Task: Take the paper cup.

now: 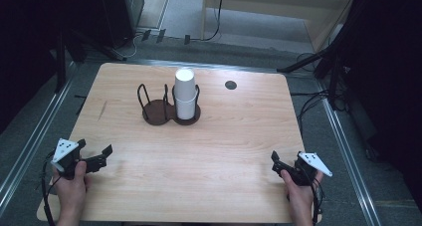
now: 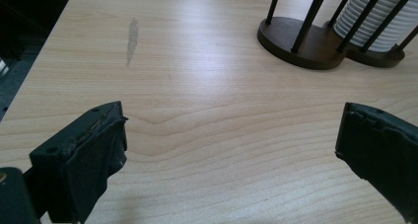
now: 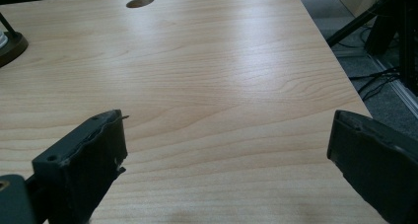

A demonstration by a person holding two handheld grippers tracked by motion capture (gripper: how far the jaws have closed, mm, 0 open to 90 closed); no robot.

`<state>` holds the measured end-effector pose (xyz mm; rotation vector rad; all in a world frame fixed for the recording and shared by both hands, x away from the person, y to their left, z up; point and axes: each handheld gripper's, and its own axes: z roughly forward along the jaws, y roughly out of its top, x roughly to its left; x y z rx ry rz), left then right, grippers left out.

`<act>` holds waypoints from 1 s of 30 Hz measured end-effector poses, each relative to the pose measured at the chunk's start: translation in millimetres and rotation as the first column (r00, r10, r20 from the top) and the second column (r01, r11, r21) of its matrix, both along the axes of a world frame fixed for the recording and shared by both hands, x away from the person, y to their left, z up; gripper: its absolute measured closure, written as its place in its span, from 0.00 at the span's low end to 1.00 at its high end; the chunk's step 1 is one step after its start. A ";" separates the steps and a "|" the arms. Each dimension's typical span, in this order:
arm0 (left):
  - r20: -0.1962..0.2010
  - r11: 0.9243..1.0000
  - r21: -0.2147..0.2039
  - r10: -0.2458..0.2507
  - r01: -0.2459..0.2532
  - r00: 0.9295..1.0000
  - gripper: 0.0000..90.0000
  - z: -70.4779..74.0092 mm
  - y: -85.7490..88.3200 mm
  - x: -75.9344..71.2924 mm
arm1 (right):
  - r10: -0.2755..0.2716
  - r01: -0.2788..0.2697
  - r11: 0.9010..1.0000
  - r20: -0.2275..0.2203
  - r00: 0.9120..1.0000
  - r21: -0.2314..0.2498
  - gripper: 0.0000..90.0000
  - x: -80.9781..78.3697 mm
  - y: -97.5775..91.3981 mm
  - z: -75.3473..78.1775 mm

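A dark wire cup holder [image 1: 158, 110] with two round slots stands at the back middle of the wooden table [image 1: 224, 146]. A stack of white paper cups [image 1: 184, 92] sits upright in its right slot, and the left slot is bare. My left gripper [image 1: 94, 148] rests near the front left corner, open, with nothing between its jaws. In the left gripper view the left gripper [image 2: 231, 135] points toward the holder [image 2: 305, 44] and the cups [image 2: 379, 17], well short of them. My right gripper [image 1: 287, 159] is open at the front right, and the right gripper [image 3: 226, 140] faces bare wood.
A round dark cable hole [image 1: 230, 85] lies in the table behind and right of the cups; the hole [image 3: 140, 2] appears far ahead in the right gripper view. Cables and stand legs [image 1: 318, 61] crowd the floor beyond the right edge. A faint grey smear [image 2: 132, 36] marks the wood.
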<state>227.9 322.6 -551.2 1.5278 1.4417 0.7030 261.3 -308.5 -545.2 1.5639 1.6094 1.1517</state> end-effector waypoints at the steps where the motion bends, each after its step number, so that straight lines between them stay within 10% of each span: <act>1: -0.001 1.000 0.007 -0.001 0.001 1.000 0.00 0.1 -0.4 0.3 | -0.001 0.001 1.000 0.001 1.000 -0.001 0.01 -0.1 0.1 0.2; 30: -0.010 0.999 -0.042 -0.027 0.026 1.000 0.00 -0.5 2.9 4.0 | 0.081 -0.081 0.996 -0.006 0.997 -0.037 0.08 23.7 66.6 35.2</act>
